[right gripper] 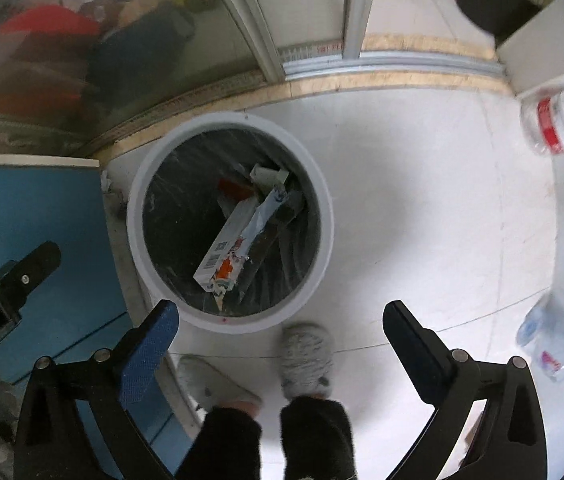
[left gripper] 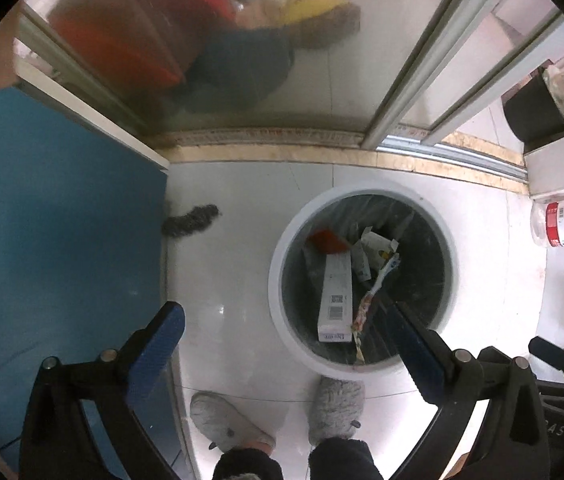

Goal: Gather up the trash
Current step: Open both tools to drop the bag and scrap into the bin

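Observation:
A round white trash bin (left gripper: pixel 278 280) with a black liner stands on the floor; it also shows in the right wrist view (right gripper: pixel 134 216). Inside lie a long white box (left gripper: pixel 335 292), a crumpled wrapper strip (left gripper: pixel 373 292) and an orange piece (left gripper: pixel 327 240). The box (right gripper: pixel 226 240) and wrapper (right gripper: pixel 250 240) show in the right view too. My left gripper (left gripper: pixel 285 328) is open and empty above the bin's near edge. My right gripper (right gripper: pixel 282 328) is open and empty, just in front of the bin.
A blue surface (left gripper: pixel 62 240) lies to the left. A glass sliding door (left gripper: pixel 242 60) stands behind the bin. Clear plastic bottles (right gripper: pixel 553 120) with red labels lie on the right. A grey brush (left gripper: pixel 190 220) lies on the white floor. The person's slippered feet (right gripper: pixel 305 360) are below.

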A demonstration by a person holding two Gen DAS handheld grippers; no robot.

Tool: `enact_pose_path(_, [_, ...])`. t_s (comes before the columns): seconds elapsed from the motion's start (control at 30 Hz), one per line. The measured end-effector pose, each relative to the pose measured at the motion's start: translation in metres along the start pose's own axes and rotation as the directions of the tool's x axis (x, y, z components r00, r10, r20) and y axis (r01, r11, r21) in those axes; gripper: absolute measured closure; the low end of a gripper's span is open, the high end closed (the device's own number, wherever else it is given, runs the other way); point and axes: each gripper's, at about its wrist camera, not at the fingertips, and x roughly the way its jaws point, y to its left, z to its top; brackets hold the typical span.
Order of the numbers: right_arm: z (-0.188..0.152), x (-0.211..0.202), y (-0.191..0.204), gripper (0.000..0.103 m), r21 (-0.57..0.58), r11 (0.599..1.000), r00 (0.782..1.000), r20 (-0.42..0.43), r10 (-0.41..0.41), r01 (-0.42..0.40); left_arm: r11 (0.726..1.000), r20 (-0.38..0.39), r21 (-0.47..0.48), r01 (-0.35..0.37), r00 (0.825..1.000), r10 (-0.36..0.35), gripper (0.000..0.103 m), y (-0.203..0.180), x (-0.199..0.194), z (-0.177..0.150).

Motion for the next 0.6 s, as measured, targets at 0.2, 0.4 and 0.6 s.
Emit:
enact_pose_path(0.2, [-0.027, -0.078, 0.000, 0.000, -0.015, 0.999, 0.996, 0.080, -0.031, 0.032, 1.000, 0.048, -0.007, 0.005, 0.999, -0.005, 0.000, -0.004, -0.076, -0.017])
enact_pose_path(0.4, [-0.061, -0.180, -0.002, 0.000, -0.027, 0.999, 0.983, 0.180, -0.033, 0.038, 1.000, 0.088, 0.002, 0.016, 0.996, -0.016, 0.000, -0.010, -0.164, -0.039])
enact_pose_path(0.6, [-0.100, -0.276, 0.003, 0.000, -0.063, 0.997, 0.968, 0.250, -0.017, 0.034, 0.999, 0.137, 0.004, 0.037, 0.990, -0.038, 0.000, -0.018, -0.265, -0.067])
